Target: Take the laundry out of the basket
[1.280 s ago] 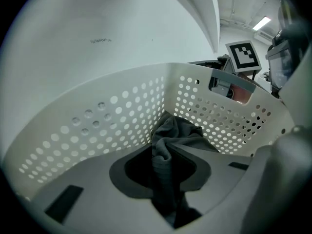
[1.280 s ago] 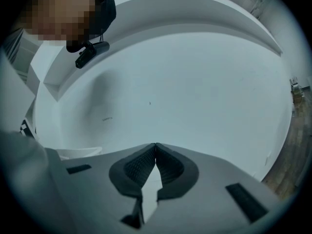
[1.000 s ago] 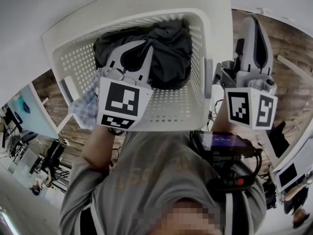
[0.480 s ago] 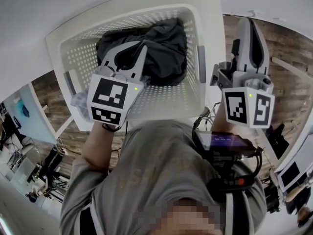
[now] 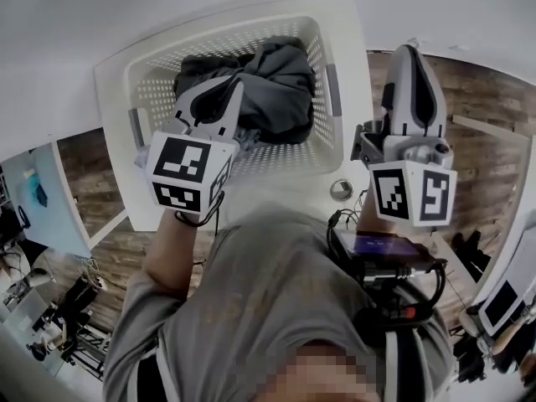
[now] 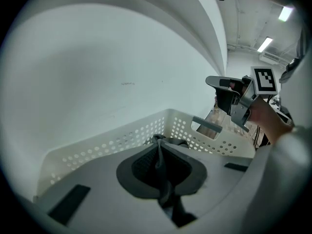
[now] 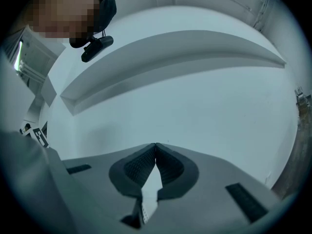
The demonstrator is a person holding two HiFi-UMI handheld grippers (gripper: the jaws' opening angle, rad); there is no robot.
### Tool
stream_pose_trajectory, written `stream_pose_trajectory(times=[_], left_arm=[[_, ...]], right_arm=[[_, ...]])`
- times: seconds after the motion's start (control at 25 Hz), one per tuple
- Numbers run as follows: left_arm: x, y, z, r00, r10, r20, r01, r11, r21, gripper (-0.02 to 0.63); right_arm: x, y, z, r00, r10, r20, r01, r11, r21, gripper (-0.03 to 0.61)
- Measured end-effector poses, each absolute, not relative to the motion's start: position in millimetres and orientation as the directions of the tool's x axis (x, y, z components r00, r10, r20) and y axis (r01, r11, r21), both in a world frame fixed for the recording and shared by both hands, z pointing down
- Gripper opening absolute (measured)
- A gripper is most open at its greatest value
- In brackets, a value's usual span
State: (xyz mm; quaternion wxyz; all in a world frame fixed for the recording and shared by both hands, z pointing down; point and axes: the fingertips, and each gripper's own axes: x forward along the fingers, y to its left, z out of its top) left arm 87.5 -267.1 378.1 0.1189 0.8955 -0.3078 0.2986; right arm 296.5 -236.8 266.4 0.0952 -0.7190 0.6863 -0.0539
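White table, big white basket on it. Dark laundry heaped inside, so the bulk's yet to come out. Left gripper clenched on a fold of that cloth; 1st pull under way, I'd say. Right gripper pinched closed w/ nothing in it, just outside basket's rt wall.

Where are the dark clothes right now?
In the head view the dark clothes sit in the white basket at top centre, and the left gripper pinches a fold of them.
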Motion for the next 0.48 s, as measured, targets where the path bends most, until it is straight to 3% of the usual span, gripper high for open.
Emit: stream_pose_trajectory(times=[0.48], left_arm=[[78.4,-244.4,303.5,0.644,-0.612,0.459,-0.673,-0.738,-0.041,0.017]], right_arm=[[273.8,-182.1,205.7,0.014,-0.984,-0.178,-0.984,0.018,-0.178,0.008]])
